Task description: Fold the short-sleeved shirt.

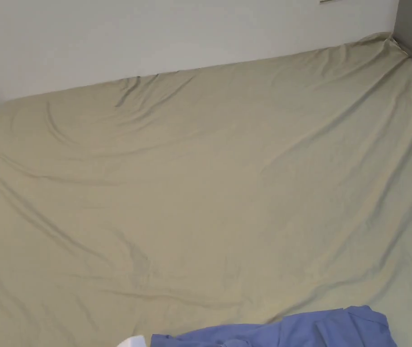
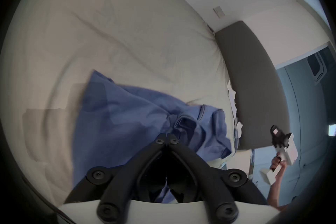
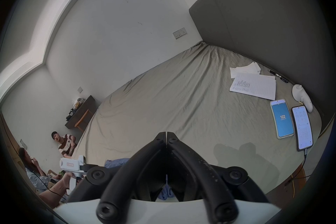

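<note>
Shirt lying just ahead of my left tool, my right tool hanging well off to the side.

I am seeing the blue short-sleeved shirt (image 2: 138,118) lying crumpled on the bed (image 2: 127,37) near its front edge, its bulk running crosswise in front of the left tool (image 2: 167,135), whose jaws are meeting at the tips right against the cloth; whether they are pinching a fold I cannot tell. I am holding the right tool (image 3: 166,134) with jaws closed on nothing, over bare sheet, the shirt (image 3: 116,162) sitting low to its left. My left is nearer, so I judge it should be leading the spreading out.
</note>
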`<state>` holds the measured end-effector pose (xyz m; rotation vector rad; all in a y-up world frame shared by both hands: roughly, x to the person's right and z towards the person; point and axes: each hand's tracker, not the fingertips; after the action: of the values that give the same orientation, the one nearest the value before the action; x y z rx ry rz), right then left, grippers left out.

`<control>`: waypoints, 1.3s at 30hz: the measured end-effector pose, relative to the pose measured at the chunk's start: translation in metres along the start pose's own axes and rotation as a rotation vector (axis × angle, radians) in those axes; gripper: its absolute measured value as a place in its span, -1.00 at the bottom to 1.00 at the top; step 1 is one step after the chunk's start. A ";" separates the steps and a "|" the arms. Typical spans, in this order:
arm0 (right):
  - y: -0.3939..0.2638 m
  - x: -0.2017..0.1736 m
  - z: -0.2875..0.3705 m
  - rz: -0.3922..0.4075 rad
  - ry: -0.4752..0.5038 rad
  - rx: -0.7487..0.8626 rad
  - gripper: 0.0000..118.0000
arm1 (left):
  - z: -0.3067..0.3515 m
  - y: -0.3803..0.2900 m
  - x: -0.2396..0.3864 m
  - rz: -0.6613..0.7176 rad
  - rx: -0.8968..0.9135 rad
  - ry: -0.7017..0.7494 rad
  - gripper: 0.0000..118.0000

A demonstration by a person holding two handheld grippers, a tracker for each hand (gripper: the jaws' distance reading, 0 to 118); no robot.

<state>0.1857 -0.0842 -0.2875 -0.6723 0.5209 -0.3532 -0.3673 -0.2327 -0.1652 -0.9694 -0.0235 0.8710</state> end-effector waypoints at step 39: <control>-0.002 -0.015 -0.016 0.021 -0.026 -0.048 -0.99 | 0.027 0.020 -0.110 0.129 -0.110 -0.213 0.99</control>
<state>0.1641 -0.0861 -0.2917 -0.7162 0.5130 -0.3128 -0.4644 -0.2803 -0.1250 -0.9844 -0.1940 1.0981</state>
